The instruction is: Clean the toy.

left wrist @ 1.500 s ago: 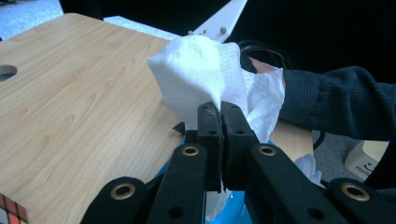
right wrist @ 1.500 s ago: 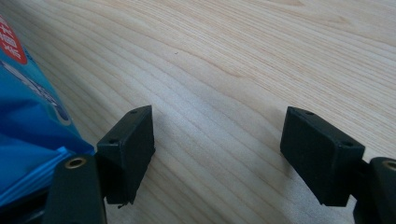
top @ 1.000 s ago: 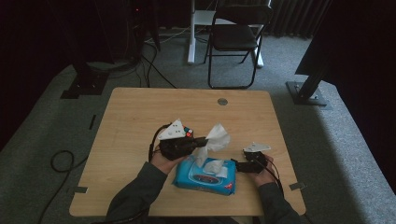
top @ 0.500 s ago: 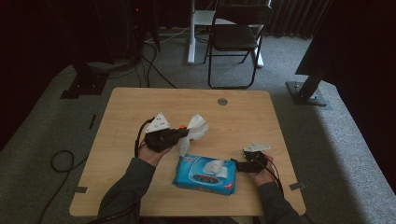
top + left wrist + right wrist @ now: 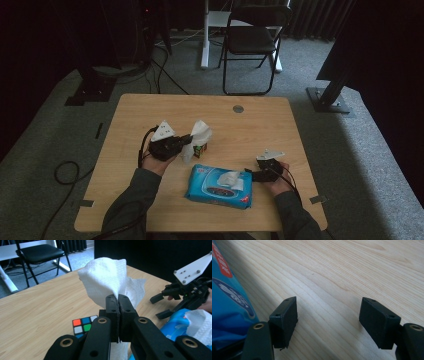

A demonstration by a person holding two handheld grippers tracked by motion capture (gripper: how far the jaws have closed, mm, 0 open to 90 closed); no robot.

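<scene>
High view, left to right: left claw point(image 5: 186, 142) sits over the left half of the bench point(image 5: 130, 115), jaws pressed together on a white wipe point(image 5: 199, 134) that stands up above the tips. Left gripper view confirms it: wipe point(image 5: 107, 280) pinched tight between the black jaws, free edge flopping over the top. Rubik's cube point(image 5: 200, 149) is on the bench just under and beside the wipe; in the left gripper view the cube point(image 5: 83, 325) shows orange, blue, white and green tiles right below the jaws.

Centre front: blue wipes pack point(image 5: 220, 186) lying flat, next wipe point(image 5: 232, 180) already poking out of its opening.

Right: right claw point(image 5: 249, 174) at the pack's right end, jaws apart and having just been closing a little, nothing between them. Right gripper view shows bare wood between the jaws and the pack's edge point(image 5: 227, 302) off to the left, close to the left jaw; contact is unclear.

Step looks like carrying the pulled wipe to the cube to clean it.

Risks:
- The wipe is held by one thin fold, so dragging it hard across the cube could tear it or pull it out of the jaws.
- Cube is loose on the bench, nothing pinning it, so a push with the wipe probably slides it away instead of wiping.
- Wipe hides the cube from the left gripper's own camera, so aiming is poor.
- Right claw isn't gripping the pack, so a nudge could shift it.
</scene>
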